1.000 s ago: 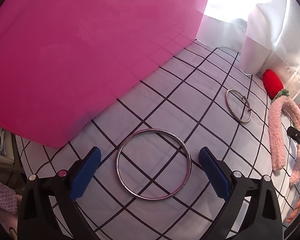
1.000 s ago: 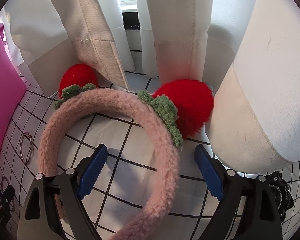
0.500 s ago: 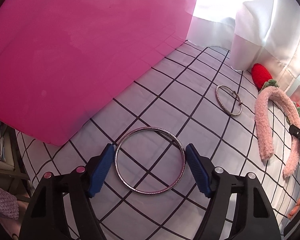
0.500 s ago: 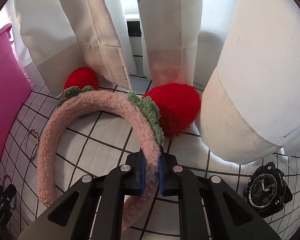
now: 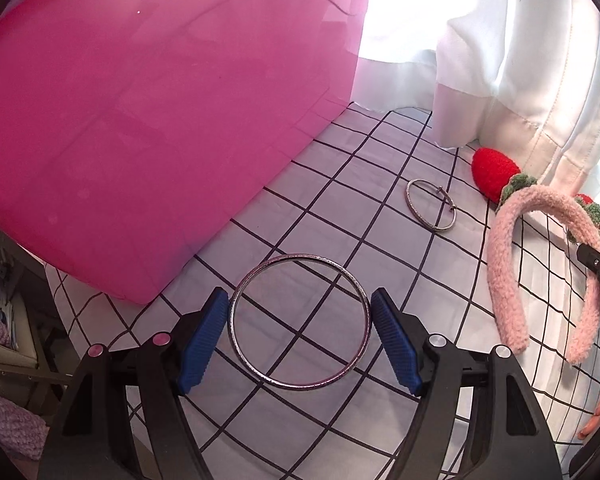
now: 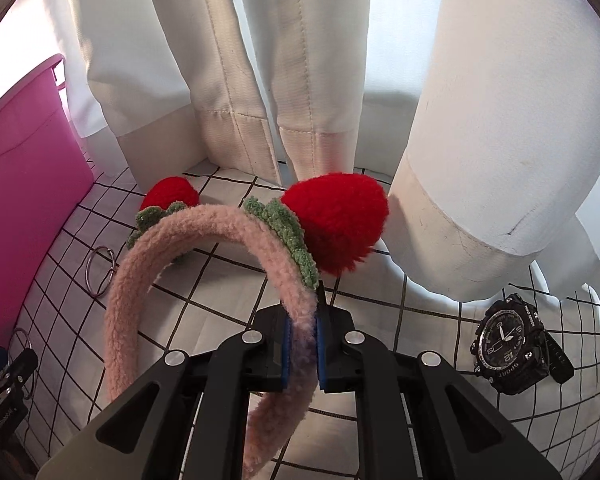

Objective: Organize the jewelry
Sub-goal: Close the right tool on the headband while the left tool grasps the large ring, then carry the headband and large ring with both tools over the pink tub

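My left gripper is shut on a large silver bangle, its blue pads touching both sides of the ring just above the checked cloth. My right gripper is shut on a fluffy pink headband with two red strawberries, and holds it lifted and tilted. The headband also shows in the left wrist view. A smaller silver bangle lies on the cloth between the pink box and the headband; it also shows in the right wrist view.
A tall pink storage box stands on the left of the cloth. White curtains hang along the back. A black sport watch lies at the right. The table edge and a chair are at lower left.
My left gripper has lifted the large bangle and drawn back from the pink box. My right gripper has raised the headband off the cloth.
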